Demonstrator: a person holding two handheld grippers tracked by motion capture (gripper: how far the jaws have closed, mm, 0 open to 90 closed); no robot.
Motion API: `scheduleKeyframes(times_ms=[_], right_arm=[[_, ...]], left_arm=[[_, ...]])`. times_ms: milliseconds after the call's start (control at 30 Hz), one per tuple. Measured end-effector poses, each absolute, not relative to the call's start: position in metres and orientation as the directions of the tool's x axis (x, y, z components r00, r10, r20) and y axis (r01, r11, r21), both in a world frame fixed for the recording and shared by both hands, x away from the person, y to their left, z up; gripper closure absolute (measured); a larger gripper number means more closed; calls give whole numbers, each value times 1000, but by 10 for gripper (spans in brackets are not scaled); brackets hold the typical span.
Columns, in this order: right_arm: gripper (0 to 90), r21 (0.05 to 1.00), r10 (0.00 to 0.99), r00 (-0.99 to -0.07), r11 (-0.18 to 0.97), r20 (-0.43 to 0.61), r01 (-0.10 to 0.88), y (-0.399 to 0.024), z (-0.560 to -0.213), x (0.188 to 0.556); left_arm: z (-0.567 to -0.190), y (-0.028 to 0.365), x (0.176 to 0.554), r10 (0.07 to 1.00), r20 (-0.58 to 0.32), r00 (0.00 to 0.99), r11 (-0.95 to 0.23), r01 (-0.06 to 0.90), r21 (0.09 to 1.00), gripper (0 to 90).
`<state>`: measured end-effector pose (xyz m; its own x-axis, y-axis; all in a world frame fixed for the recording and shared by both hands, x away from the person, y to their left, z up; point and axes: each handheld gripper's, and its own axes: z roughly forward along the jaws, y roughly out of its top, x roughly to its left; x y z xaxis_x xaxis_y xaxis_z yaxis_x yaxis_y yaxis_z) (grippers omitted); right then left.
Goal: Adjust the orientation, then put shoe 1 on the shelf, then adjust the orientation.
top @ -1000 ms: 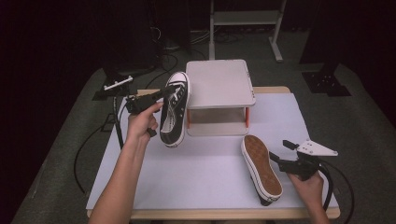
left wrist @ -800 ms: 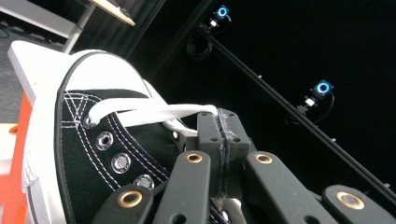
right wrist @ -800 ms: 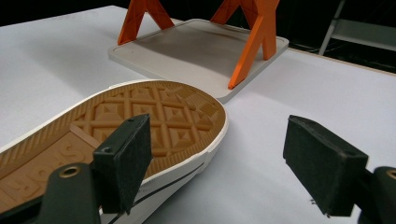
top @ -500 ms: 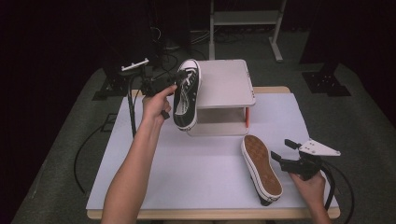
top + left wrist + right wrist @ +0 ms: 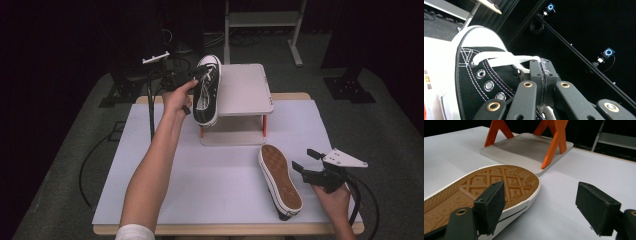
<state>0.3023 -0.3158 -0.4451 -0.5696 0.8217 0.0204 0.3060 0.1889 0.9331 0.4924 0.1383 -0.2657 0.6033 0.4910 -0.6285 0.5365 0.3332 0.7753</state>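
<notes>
A black high-top sneaker (image 5: 206,95) with a white toe cap hangs in the air at the left edge of the small white stand (image 5: 243,91). My left gripper (image 5: 198,75) is shut on it. In the left gripper view the jaws (image 5: 543,73) are pressed together on the white lace (image 5: 504,60) above the sneaker's eyelets (image 5: 481,73). The second sneaker (image 5: 280,181) lies sole up at the front right of the table. My right gripper (image 5: 304,161) stands open just right of it. In the right gripper view its pads (image 5: 544,207) are wide apart beside the tan sole (image 5: 499,182).
The stand has a white base plate (image 5: 524,147) and orange legs (image 5: 554,143). A white mat (image 5: 220,175) covers the table. Black cables (image 5: 150,107) trail off the left edge, and a metal frame (image 5: 260,22) stands on the floor behind.
My left hand has carried the black sneaker to the right and farther away, rising toward the stand's top. The right gripper and the sole-up sneaker have stayed put.
</notes>
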Motion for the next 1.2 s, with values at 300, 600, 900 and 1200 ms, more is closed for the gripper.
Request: scheduleKeyframes(times_ms=[300,600,900,1200], right_arm=[[230,936,823,-568,185,20,301,-318,-444,302],[230,935,823,-567,187,19,302,-318,-444,300],[230,935,828,-561,187,16,302,-319,-444,301],[230,936,826,-564,184,19,300,-319,-445,301]], left_arm=[[-261,128,508,503,-631,591,336,540,772,897],[-266,121,523,517,-634,575,331,550,767,897],[-264,111,540,535,-641,550,334,560,758,897],[-269,99,550,560,-657,504,353,572,740,897]])
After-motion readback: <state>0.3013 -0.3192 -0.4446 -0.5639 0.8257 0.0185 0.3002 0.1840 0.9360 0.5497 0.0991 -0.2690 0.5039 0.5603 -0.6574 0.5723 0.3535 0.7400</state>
